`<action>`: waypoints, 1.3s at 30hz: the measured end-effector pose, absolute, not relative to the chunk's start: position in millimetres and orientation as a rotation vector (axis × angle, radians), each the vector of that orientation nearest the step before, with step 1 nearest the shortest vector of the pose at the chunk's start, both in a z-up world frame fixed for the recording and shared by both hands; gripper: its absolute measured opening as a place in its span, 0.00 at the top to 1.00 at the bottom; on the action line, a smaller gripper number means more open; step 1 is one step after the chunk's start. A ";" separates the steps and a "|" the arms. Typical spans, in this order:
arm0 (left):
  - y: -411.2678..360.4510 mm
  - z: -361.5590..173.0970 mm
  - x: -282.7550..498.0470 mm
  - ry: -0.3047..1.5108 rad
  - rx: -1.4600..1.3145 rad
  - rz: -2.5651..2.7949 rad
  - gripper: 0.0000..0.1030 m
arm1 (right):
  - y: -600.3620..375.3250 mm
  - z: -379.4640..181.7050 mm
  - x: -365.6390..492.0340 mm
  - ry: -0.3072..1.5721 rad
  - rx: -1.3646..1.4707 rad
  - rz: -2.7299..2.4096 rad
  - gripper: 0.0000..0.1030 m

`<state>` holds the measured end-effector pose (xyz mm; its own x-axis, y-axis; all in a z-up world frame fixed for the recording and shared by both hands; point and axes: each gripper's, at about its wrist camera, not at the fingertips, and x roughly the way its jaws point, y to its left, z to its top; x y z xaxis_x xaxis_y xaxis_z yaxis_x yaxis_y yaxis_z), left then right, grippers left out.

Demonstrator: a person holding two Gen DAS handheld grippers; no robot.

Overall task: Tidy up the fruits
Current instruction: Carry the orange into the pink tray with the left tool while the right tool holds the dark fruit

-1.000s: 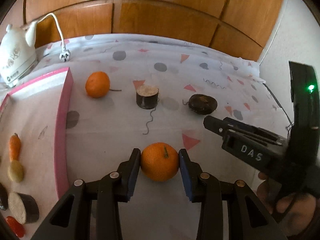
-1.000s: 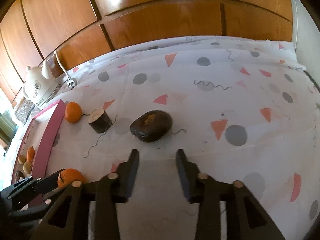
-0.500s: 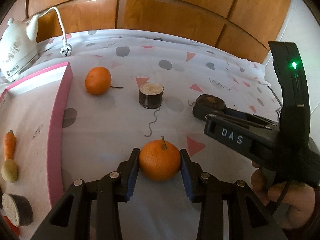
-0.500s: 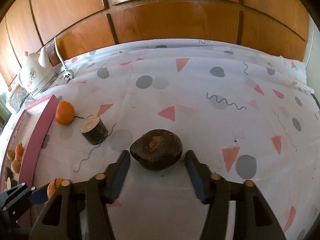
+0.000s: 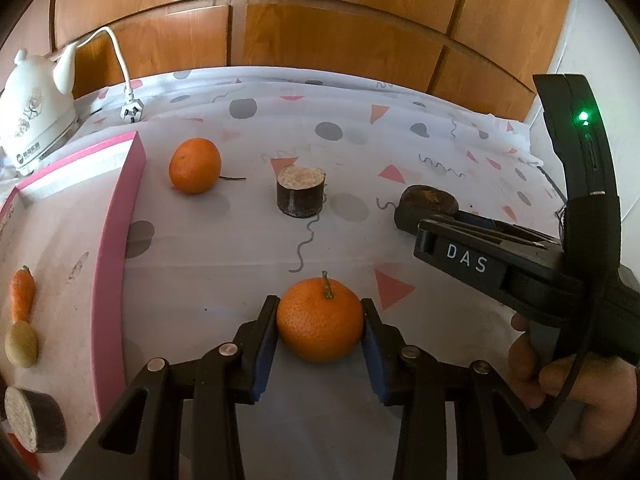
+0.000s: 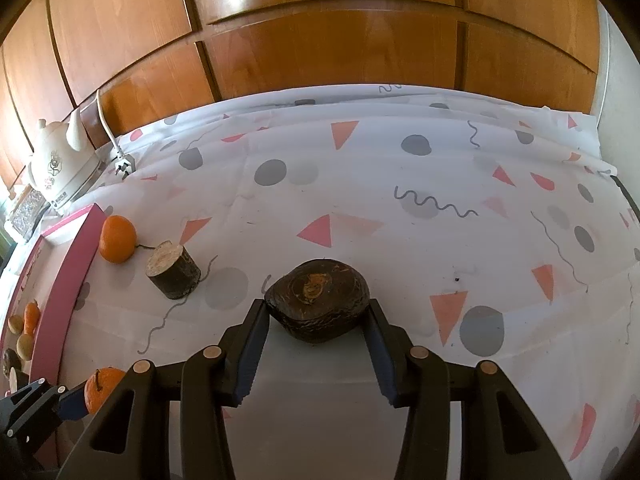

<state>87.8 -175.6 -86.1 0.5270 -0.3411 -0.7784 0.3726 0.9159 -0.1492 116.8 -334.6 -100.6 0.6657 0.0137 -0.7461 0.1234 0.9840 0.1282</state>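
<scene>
The left hand-held gripper [image 5: 320,326] has its two blue pads pressed against the sides of a stemmed orange [image 5: 320,324], so it reads as clamped on the fruit, which seems to rest on the patterned cloth of the desk [image 5: 400,152]. The right hand-held gripper [image 6: 316,320] straddles a dark, flattened fruit [image 6: 318,306]; its fingers stand at the fruit's two ends, touching or nearly so, and whether they truly bear on it cannot be told from either view.

To do this step well, the left grip should probably stay centred on the orange's widest part, since a round skin may roll out if squeezed off-centre; lifting straight up before swinging left toward the pink-edged tray [image 5: 116,220], which lies to that gripper's left, would likely keep the fruit from dragging on the cloth. The right side likely needs a firm closure first, low on the dark fruit, before any lift.

The orange is near round with no real long axis; its stem points up and slightly away from the gripper. The dark fruit's long axis runs across the right gripper's opening, from finger to finger, with its orange-scarred top face tilted toward the camera.

Ahead of the left gripper and to its left sits a second orange [image 5: 195,165] just beside the tray's edge, with a dark cut cylinder [image 5: 301,192] straight ahead.
</scene>
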 end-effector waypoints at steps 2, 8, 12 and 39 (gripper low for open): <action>-175.1 -86.2 88.0 0.922 0.036 -0.427 0.62 | -334.7 -100.6 116.9 0.842 0.172 -0.063 0.53; -172.4 -82.2 87.6 0.940 0.017 -0.423 0.63 | -333.9 -100.7 117.8 0.845 0.166 -0.065 0.53; -166.4 -78.3 83.1 0.952 0.005 -0.406 0.63 | -333.5 -100.3 118.1 0.849 0.161 -0.067 0.53; -90.9 -30.6 54.2 0.843 -0.078 -0.311 0.63 | -296.6 -100.2 68.7 0.855 0.085 -0.064 0.54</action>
